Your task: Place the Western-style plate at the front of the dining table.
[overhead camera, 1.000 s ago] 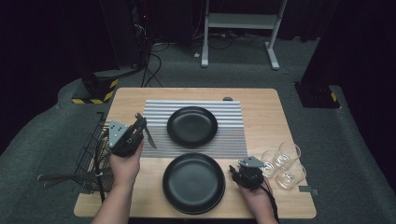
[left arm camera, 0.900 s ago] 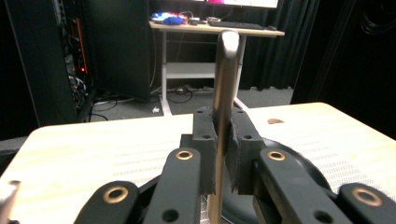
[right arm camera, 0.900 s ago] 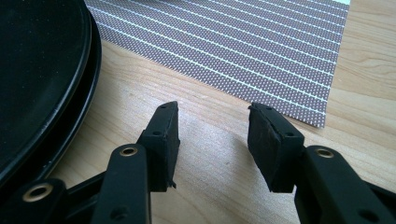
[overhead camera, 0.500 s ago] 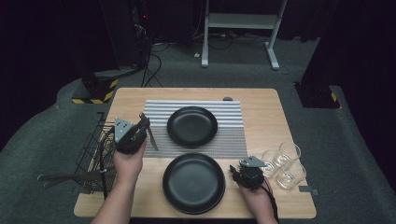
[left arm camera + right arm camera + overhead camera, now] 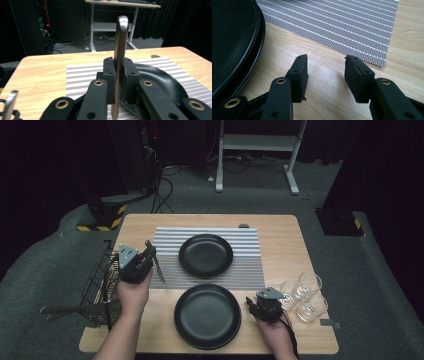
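Our left gripper (image 5: 119, 83) pinches a knife (image 5: 120, 50); the right gripper (image 5: 325, 75) gapes, empty. Pinched thinly, the knife could pivot or slip.

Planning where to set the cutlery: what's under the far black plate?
The far black plate sits on the striped placemat, which lies on the wooden table. Anything beneath the plate's middle is covered.

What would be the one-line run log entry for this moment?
left gripper: shut on silver metal knife, above wooden table | right gripper: open, empty, beside large black round plate
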{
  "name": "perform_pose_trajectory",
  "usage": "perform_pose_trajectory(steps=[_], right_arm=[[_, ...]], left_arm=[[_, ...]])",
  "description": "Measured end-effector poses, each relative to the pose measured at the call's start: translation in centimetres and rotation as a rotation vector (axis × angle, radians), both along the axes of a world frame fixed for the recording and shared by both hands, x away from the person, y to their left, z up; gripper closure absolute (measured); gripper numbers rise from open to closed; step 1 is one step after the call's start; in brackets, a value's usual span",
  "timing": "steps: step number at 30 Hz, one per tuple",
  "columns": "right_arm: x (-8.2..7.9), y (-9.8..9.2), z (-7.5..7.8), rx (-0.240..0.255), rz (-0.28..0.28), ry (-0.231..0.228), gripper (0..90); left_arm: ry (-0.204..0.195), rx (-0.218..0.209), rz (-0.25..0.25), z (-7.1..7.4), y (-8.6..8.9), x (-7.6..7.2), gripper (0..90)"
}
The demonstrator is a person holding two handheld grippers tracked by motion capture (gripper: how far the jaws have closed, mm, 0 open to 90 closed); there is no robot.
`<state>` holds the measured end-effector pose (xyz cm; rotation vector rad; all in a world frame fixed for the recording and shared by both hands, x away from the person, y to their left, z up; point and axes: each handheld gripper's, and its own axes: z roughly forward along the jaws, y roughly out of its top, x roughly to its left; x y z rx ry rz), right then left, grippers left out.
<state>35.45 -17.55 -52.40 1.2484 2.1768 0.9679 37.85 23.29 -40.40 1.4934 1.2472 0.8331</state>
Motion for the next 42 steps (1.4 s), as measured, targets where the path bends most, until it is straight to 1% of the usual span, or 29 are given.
perform_pose_trajectory(steps=[3,11,15,17,18,21,25,27,29,30,32,34,42], right_arm=[[0.0,0.0,0.0,0.001,0.000,-0.001,53.4],[0.0,0.0,0.0,0.002,0.003,-0.003,53.4],[0.0,0.0,0.0,0.001,0.003,-0.004,53.3],[0.0,0.0,0.0,-0.005,0.006,-0.003,53.3],[0.0,0.0,0.0,-0.005,0.006,-0.003,53.3],[0.0,0.1,0.0,-0.007,0.005,0.000,53.0],[0.0,0.0,0.0,-0.007,0.006,-0.002,53.0],[0.0,0.0,0.0,-0.006,0.007,0.000,53.1],[0.0,0.0,0.0,-0.006,0.006,0.001,53.1],[0.0,0.0,0.0,-0.006,0.006,-0.001,53.0],[0.0,0.0,0.0,-0.006,0.006,-0.001,53.1],[0.1,0.0,0.0,-0.004,0.007,0.000,53.1],[0.1,0.0,0.0,0.003,0.007,-0.002,53.2]], left_arm=[[-0.002,0.001,0.006,-0.1,-0.1,0.2,83.2],[0.000,0.023,0.003,0.0,-0.5,1.2,83.0],[-0.001,0.027,0.016,-0.2,-0.6,1.9,82.8],[0.003,0.014,0.022,-0.2,-0.6,2.3,82.8],[0.003,0.014,0.022,-0.2,-0.6,2.3,82.8],[0.008,0.008,0.025,-0.3,-0.8,3.0,82.8],[0.018,0.018,0.028,-0.3,-1.0,3.6,82.8],[0.025,0.032,0.024,-0.2,-1.4,4.0,82.8],[0.027,0.034,0.023,-0.2,-1.5,4.2,82.9],[0.033,0.042,0.021,-0.2,-1.7,4.6,82.9],[0.039,0.039,0.020,-0.2,-1.7,4.8,83.0],[0.056,0.040,0.023,-0.2,-1.9,5.4,83.2],[0.088,0.057,0.024,-0.2,-2.5,6.7,83.3]])
